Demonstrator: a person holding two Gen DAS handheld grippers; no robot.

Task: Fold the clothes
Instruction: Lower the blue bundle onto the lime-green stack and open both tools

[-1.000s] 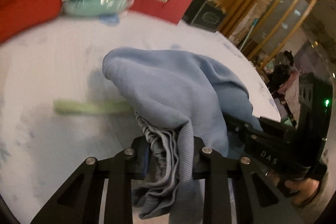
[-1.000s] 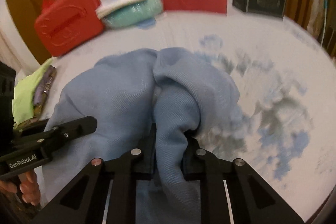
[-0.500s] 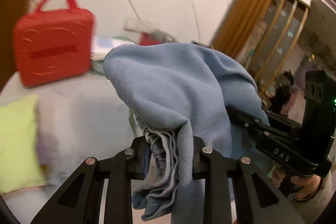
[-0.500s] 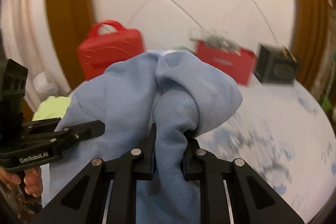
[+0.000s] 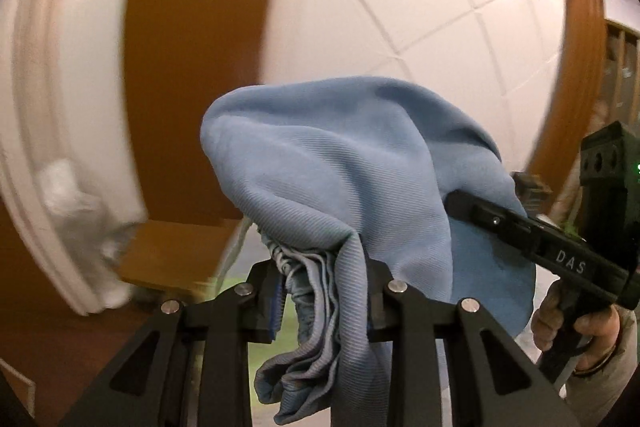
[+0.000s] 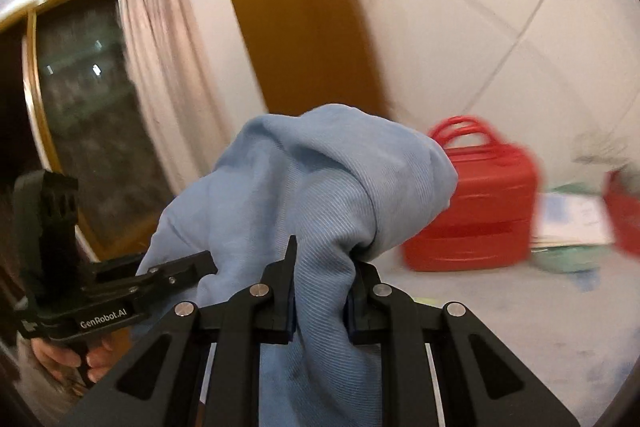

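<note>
Both our left tongs [image 5: 324,301] and right tongs [image 6: 320,301] are clamped on the soft, floppy blue cloth [image 5: 344,163], which we think is best held by its edges.

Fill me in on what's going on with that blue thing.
A person holds a two-finger gripper in each hand, and both are clamped on one light blue garment. The left gripper pinches a bunched, gathered edge; the right gripper pinches another fold of the same cloth. The garment hangs bunched between them, up in front of the wall, not spread out. Behind, in the right wrist view, a red case stands on the pale surface. No fold is made yet.
</note>
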